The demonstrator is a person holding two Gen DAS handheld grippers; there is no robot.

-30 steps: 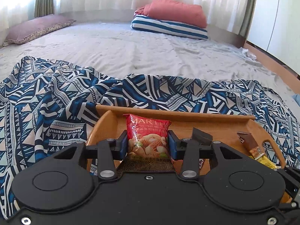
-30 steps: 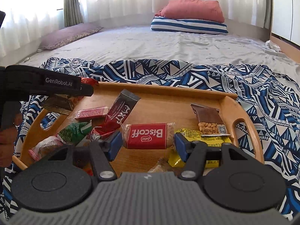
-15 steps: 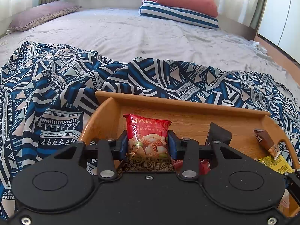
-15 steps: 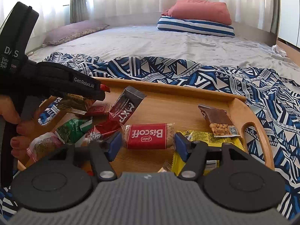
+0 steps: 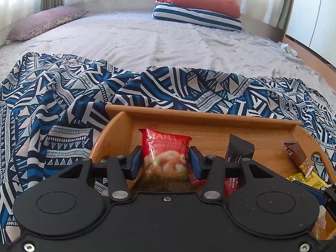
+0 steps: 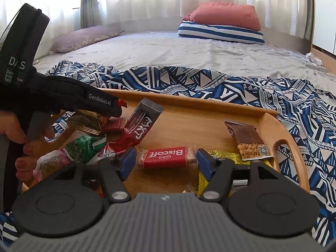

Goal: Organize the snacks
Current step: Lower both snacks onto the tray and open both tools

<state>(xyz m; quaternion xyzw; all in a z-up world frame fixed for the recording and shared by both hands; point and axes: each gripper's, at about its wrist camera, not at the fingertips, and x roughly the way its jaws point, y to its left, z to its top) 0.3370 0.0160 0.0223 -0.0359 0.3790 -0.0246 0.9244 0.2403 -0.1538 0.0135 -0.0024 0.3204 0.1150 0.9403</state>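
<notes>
A red nut snack bag [image 5: 166,147] stands upright between the blue pads of my left gripper [image 5: 166,161], above the left end of the wooden tray [image 5: 199,117]. The jaws are opening; the pads sit just off the bag's sides and its lower half is blurred. In the right wrist view a red Biscoff pack [image 6: 166,157] lies flat on the tray [image 6: 189,103] between the fingers of my right gripper [image 6: 166,159]. Those jaws are opening too, with a small gap at each end of the pack.
A black-and-red bar [image 6: 142,124], a brown peanut bar [image 6: 245,138], a yellow packet [image 6: 226,155] and a green packet [image 6: 84,147] lie on the tray. The tray rests on a blue patterned cloth [image 5: 63,109] on a bed. A hand [image 6: 21,147] holds the left gripper body [image 6: 63,96].
Both pairs of jaws have spread wider. The Biscoff pack, pinched before, now lies free on the tray. The left gripper has come further into the right wrist view from the left.
</notes>
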